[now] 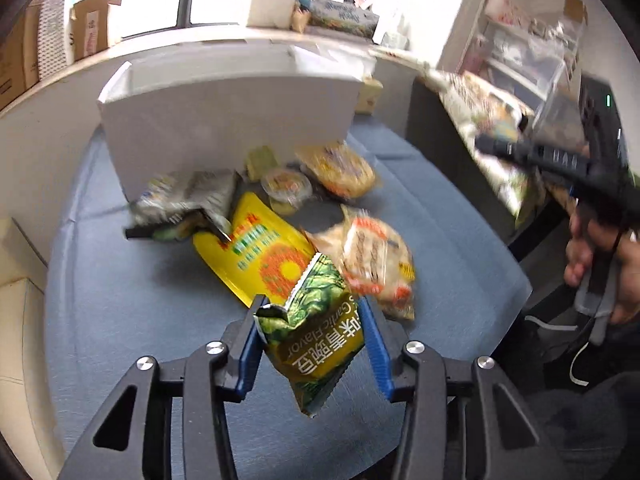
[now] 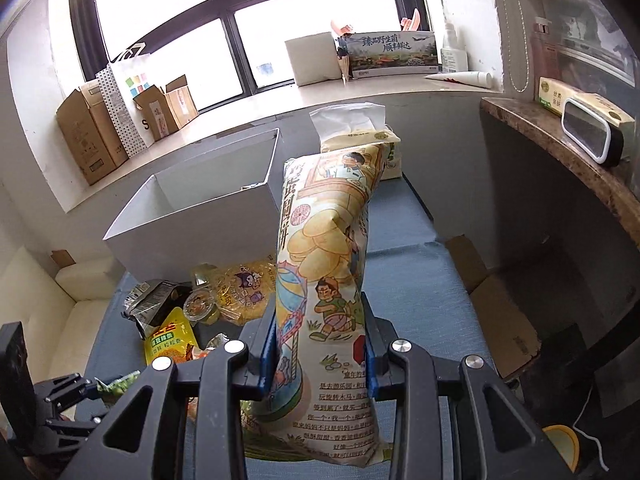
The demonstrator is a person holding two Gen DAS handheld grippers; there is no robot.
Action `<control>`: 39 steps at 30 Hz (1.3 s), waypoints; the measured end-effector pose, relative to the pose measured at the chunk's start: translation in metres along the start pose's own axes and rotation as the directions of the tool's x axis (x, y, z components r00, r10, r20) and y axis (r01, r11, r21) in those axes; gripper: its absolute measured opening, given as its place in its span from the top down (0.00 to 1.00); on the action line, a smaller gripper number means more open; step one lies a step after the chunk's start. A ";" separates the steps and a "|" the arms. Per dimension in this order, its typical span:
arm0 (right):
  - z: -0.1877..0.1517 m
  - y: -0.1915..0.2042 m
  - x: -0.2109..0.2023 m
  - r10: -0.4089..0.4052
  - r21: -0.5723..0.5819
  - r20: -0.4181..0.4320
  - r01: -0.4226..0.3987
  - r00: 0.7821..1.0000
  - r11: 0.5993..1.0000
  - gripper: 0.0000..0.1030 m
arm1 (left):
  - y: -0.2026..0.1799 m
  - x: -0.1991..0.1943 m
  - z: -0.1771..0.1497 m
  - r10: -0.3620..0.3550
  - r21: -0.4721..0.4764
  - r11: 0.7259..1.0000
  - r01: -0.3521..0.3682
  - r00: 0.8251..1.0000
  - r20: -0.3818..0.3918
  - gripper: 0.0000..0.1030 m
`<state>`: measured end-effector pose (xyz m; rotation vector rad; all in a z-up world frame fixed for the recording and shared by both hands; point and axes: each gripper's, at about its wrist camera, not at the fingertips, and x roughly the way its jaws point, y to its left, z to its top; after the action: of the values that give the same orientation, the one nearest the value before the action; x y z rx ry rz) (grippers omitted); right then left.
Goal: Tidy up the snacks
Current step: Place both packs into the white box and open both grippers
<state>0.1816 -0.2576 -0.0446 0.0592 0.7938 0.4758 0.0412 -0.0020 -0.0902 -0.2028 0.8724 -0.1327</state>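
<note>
My left gripper (image 1: 312, 320) is shut on a green garlic-flavour snack bag (image 1: 316, 332) and holds it above the blue cloth. My right gripper (image 2: 322, 340) is shut on a tall cream biscuit bag with cartoon pictures (image 2: 324, 280), held upright; the right gripper also shows at the right of the left wrist view (image 1: 492, 145). A white open box (image 2: 200, 216) stands at the back; it also shows in the left wrist view (image 1: 224, 120). In front of it lie a yellow pouch (image 1: 256, 256), an orange-white bag (image 1: 372, 260), a silver bag (image 1: 184, 196), a jelly cup (image 1: 286, 186) and a yellow bag (image 1: 340, 168).
A tissue pack (image 2: 360, 136) stands behind the biscuit bag. A windowsill (image 2: 240, 128) carries cardboard boxes (image 2: 92, 140) and a printed carton (image 2: 392, 56). A stone shelf (image 2: 560, 152) is at the right, with flattened cardboard (image 2: 504, 320) on the floor. A white sofa (image 2: 48, 308) is at the left.
</note>
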 end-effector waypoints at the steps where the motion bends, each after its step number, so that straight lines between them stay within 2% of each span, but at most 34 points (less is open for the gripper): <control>1: 0.000 0.002 0.000 0.010 -0.003 -0.001 -0.010 1.000 1.000 0.65 | 0.005 -0.008 0.006 -0.006 -0.017 1.000 0.006 1.000 0.016 0.51; 4: 0.003 0.009 0.003 0.044 -0.016 -0.008 -0.044 0.999 0.999 0.65 | 0.019 -0.027 0.030 -0.017 -0.072 0.997 0.023 0.997 0.075 0.51; 7: 0.015 0.021 0.005 0.114 -0.038 -0.006 -0.114 0.993 0.993 0.65 | 0.031 -0.043 0.061 0.036 -0.099 0.995 -0.023 0.991 0.132 0.51; 10: 0.038 0.039 0.012 0.182 -0.064 -0.013 -0.182 0.983 0.981 0.65 | 0.045 -0.055 0.100 0.052 -0.148 0.989 -0.025 0.982 0.182 0.51; 14: 0.078 0.070 0.032 0.226 -0.076 -0.023 -0.227 0.974 0.971 0.65 | 0.056 -0.057 0.154 0.092 -0.146 0.987 -0.059 0.970 0.227 0.51; 17: 0.108 0.095 0.056 0.268 -0.051 -0.053 -0.270 0.962 0.961 0.64 | 0.073 -0.033 0.192 0.112 -0.163 0.983 -0.079 0.973 0.204 0.51; 19: 0.122 0.112 0.074 0.266 -0.051 -0.078 -0.270 0.961 0.962 0.64 | 0.083 -0.014 0.210 0.124 -0.170 0.981 -0.094 0.976 0.176 0.51; 21: 0.130 0.124 0.092 0.252 -0.065 -0.096 -0.258 0.963 0.964 0.64 | 0.093 0.005 0.221 0.127 -0.169 0.980 -0.101 0.980 0.154 0.51; 24: 0.137 0.137 0.118 0.258 -0.078 -0.144 -0.271 0.955 0.959 0.64 | 0.106 0.032 0.232 0.134 -0.176 0.978 -0.114 0.985 0.110 0.51; 28: 0.148 0.144 0.145 0.226 -0.097 -0.183 -0.247 0.957 0.964 0.64 | 0.115 0.053 0.237 0.143 -0.160 0.978 -0.131 0.988 0.066 0.47; 30: 0.156 0.143 0.153 0.204 -0.111 -0.174 -0.226 0.963 0.968 0.63 | 0.123 0.058 0.241 0.152 -0.168 0.976 -0.140 0.986 0.063 0.23; 31: 0.161 0.144 0.160 0.186 -0.118 -0.186 -0.210 0.965 0.971 0.61 | 0.128 0.061 0.244 0.146 -0.180 0.974 -0.135 0.988 0.049 0.00; 32: 0.167 0.141 0.166 0.172 -0.110 -0.195 -0.196 0.966 0.974 0.56 | 0.132 0.062 0.244 0.145 -0.194 0.972 -0.132 0.988 0.050 0.00; 34: 0.181 0.139 0.174 0.168 -0.092 -0.184 -0.187 0.968 0.978 0.03 | 0.138 0.062 0.242 0.149 -0.207 0.969 -0.137 0.988 0.045 0.00; 35: 0.187 0.139 0.172 0.161 -0.094 -0.156 -0.177 0.974 0.980 0.00 | 0.139 0.061 0.240 0.149 -0.206 0.969 -0.136 0.988 0.045 0.00; 37: 0.193 0.138 0.165 0.161 -0.104 -0.101 -0.171 0.982 0.980 0.00 | 0.137 0.058 0.235 0.159 -0.188 0.971 -0.148 0.986 0.047 0.00; 39: 0.194 0.138 0.160 0.169 -0.107 -0.092 -0.178 0.981 0.978 0.00 | 0.136 0.055 0.231 0.184 -0.176 0.969 -0.174 0.982 0.047 0.00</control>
<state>0.3595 -0.0412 0.0158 0.0016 0.8445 0.6925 0.2588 0.1476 -0.0184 -0.2858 0.8353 0.1174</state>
